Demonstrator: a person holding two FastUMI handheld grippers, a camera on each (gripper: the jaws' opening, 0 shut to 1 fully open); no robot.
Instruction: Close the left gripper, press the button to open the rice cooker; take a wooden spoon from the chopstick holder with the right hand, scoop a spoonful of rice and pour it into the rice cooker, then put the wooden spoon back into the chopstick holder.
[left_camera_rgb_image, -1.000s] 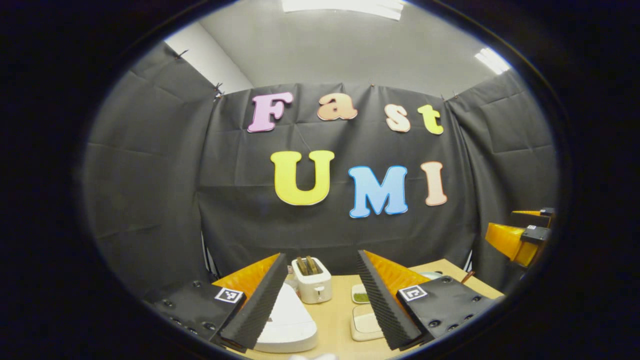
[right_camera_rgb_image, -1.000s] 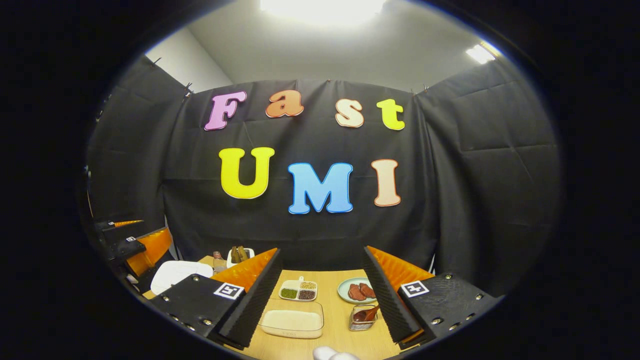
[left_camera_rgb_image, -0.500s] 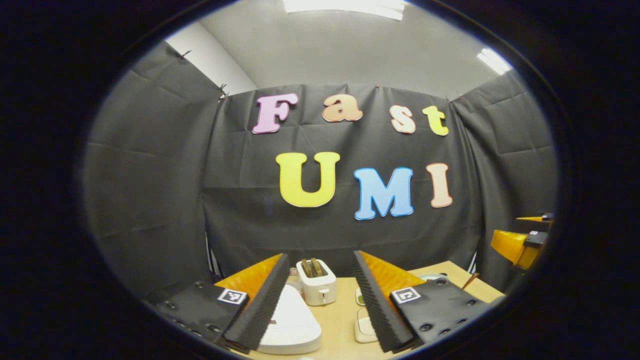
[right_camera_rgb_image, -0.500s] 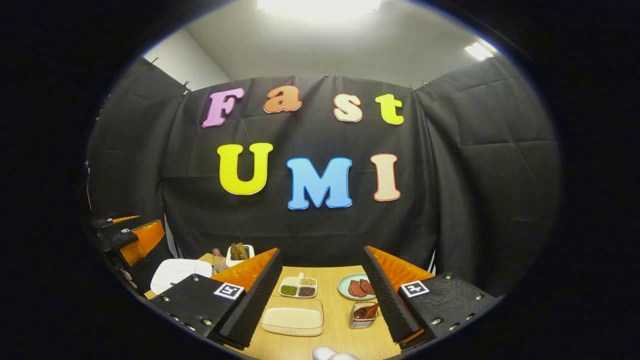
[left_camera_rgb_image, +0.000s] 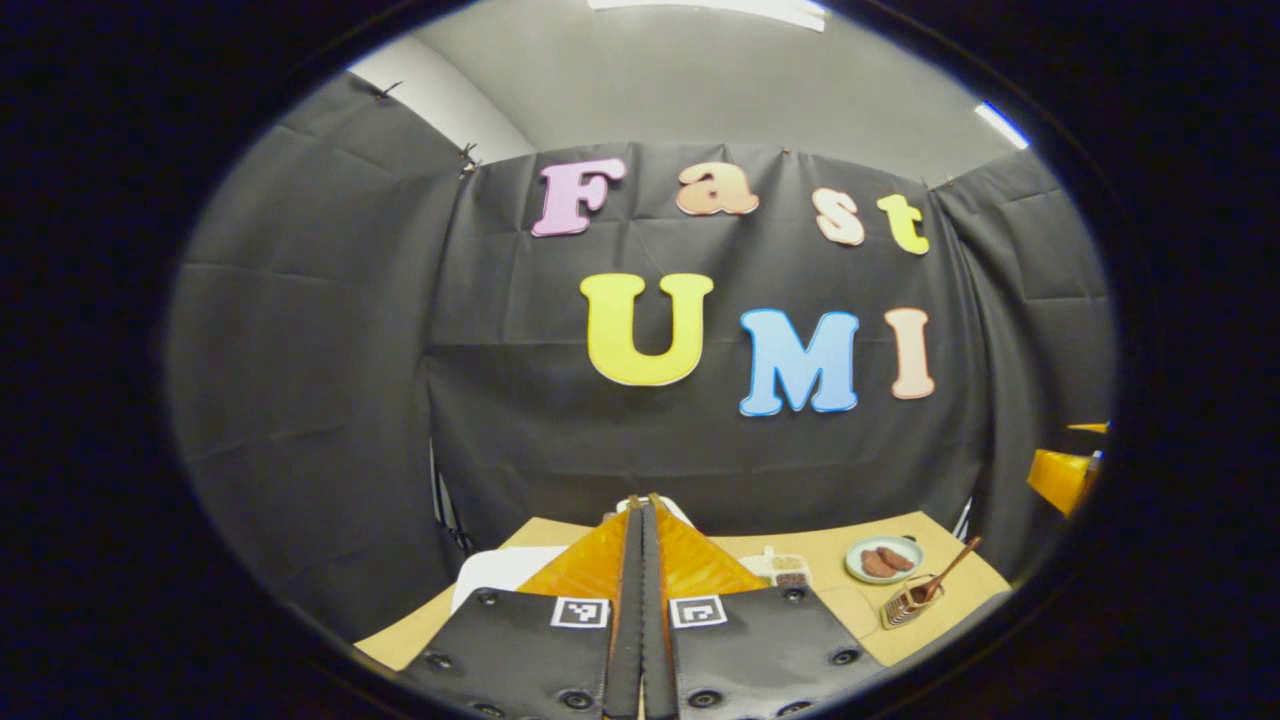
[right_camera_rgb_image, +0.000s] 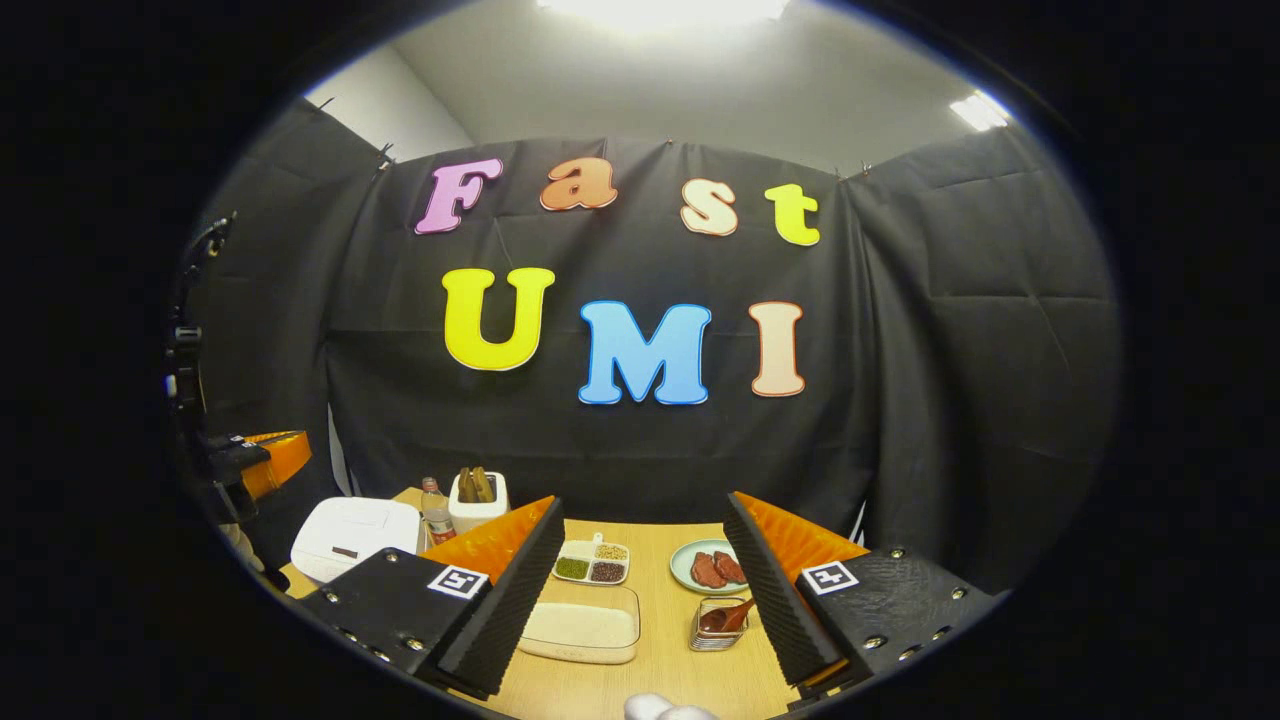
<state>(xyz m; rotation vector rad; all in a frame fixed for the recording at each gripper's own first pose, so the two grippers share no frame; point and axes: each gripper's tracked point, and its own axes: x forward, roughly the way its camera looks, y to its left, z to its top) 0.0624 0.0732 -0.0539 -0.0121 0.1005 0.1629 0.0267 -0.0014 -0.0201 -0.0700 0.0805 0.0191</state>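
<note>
My left gripper (left_camera_rgb_image: 642, 512) is shut, its fingers pressed flat together with nothing between them, above the table. The white rice cooker (left_camera_rgb_image: 498, 578) lies just behind and left of them, mostly hidden. In the right gripper view the rice cooker (right_camera_rgb_image: 355, 535) stands at the left with its lid down, and the left gripper (right_camera_rgb_image: 262, 462) hangs above and left of it. My right gripper (right_camera_rgb_image: 645, 512) is open and holds nothing. Below it sit a clear container of rice (right_camera_rgb_image: 583, 631) and the chopstick holder (right_camera_rgb_image: 715, 630), with the wooden spoon (right_camera_rgb_image: 730, 618) in it.
A toaster (right_camera_rgb_image: 478, 500) and a small bottle (right_camera_rgb_image: 435, 516) stand behind the cooker. A divided dish of grains (right_camera_rgb_image: 592, 566) and a plate of meat (right_camera_rgb_image: 706, 570) lie mid-table on the wooden tabletop (right_camera_rgb_image: 665, 680). The right gripper (left_camera_rgb_image: 1062, 476) shows at the far right.
The left gripper's fingers have come together from wide open to shut, and its view has swung so the cooker sits behind them. The right gripper has hardly moved.
</note>
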